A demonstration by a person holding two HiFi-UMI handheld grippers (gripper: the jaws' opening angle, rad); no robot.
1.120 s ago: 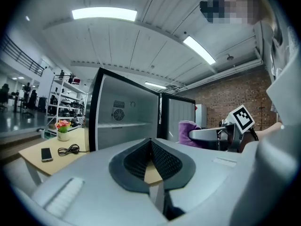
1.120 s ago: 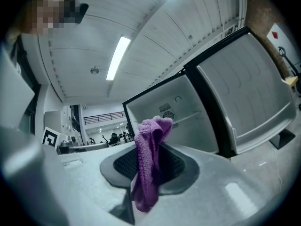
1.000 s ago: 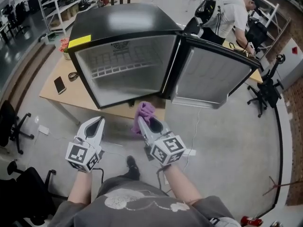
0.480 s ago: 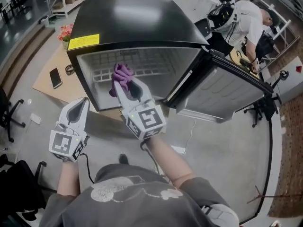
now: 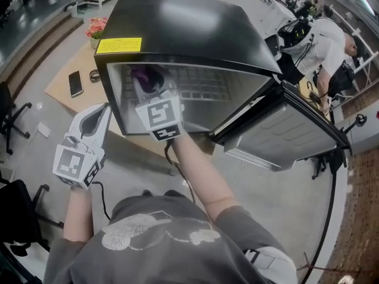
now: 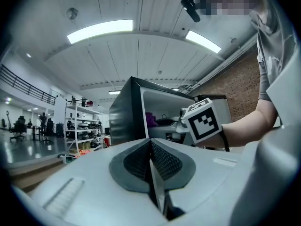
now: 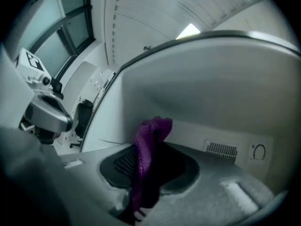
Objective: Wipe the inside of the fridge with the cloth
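Observation:
A black mini fridge (image 5: 195,25) stands on a low wooden table with its door (image 5: 284,138) swung open to the right. My right gripper (image 5: 149,86) reaches inside the white compartment, shut on a purple cloth (image 5: 144,76). In the right gripper view the purple cloth (image 7: 148,149) sticks up between the jaws, close to the fridge's inner wall (image 7: 211,102). My left gripper (image 5: 95,120) hangs outside, left of the fridge front, shut with nothing in it. From the left gripper view the fridge (image 6: 131,109) and the right gripper's marker cube (image 6: 203,121) show ahead.
A phone (image 5: 76,83) and a flower pot (image 5: 98,28) sit on the table left of the fridge. A person (image 5: 323,46) bends over at the far right. An office chair (image 5: 9,120) stands at the left, another (image 5: 331,152) behind the door. Wire shelf (image 5: 201,87) inside fridge.
My right gripper has moved forward from in front of the fridge into its compartment, carrying the purple cloth. The left gripper stayed outside at the left.

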